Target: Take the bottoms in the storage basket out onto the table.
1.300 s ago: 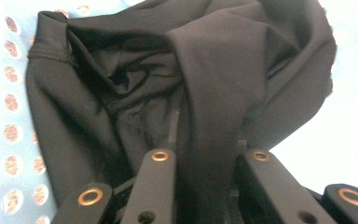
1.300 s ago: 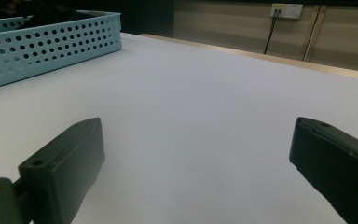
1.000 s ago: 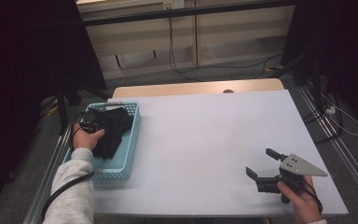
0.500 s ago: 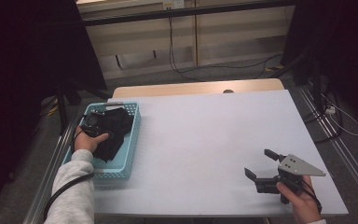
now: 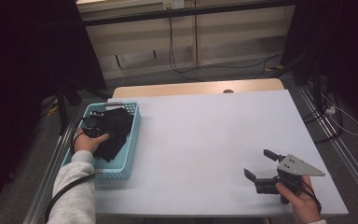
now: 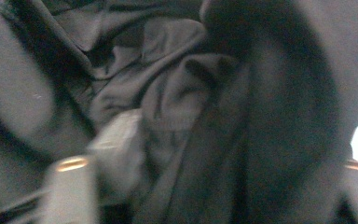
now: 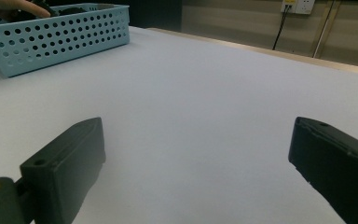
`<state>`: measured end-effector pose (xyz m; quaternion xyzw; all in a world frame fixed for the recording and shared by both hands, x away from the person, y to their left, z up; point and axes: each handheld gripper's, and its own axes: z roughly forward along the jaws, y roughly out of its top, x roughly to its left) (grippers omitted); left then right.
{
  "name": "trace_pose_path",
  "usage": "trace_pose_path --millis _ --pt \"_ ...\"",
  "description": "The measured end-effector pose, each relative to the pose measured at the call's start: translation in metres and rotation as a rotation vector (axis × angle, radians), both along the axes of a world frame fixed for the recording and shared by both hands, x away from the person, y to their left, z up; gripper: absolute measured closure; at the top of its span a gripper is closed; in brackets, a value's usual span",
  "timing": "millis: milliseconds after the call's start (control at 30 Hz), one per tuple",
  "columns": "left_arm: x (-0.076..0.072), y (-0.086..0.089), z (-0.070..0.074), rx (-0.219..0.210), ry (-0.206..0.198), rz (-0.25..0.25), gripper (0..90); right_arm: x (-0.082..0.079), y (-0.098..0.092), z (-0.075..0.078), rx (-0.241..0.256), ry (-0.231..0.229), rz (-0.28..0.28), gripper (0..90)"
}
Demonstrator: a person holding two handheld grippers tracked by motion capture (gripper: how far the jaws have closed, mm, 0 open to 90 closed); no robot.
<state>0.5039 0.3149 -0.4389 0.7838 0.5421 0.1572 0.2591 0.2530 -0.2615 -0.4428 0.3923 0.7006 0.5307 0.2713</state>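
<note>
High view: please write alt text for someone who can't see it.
A person's left hand pushes the left tongs into dark cloth piled in a light blue basket at the left edge of a white table. The right tongs sit wide open near the table's front right corner, holding nothing.

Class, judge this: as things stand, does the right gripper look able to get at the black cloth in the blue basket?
Probably not without moving: the right gripper sits open at the table's near right, while the black cloth lies in the blue basket far left, under the left gripper.

White table (image 5: 205, 135) open between blue basket (image 5: 133, 140) at left and right hand-held gripper (image 5: 261, 164).
</note>
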Motion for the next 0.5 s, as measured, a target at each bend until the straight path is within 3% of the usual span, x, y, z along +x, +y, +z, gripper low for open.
trace_pose_path --millis 200,233,367,500 --pt "-0.007 -0.003 0.006 -0.052 0.068 -0.025 72.1 0.001 0.002 0.000 -0.007 0.000 0.007 3.2" --pt "-0.007 -0.004 0.008 -0.057 0.097 -0.042 72.1 0.001 0.002 0.000 -0.007 0.000 0.007 3.2" --pt "-0.011 -0.008 0.012 -0.105 0.149 -0.053 75.2 0.001 0.002 0.000 -0.005 0.004 0.006 3.3" --pt "-0.014 -0.011 0.020 -0.105 0.154 -0.051 76.7 0.001 0.001 0.000 -0.004 0.001 0.004 3.3"
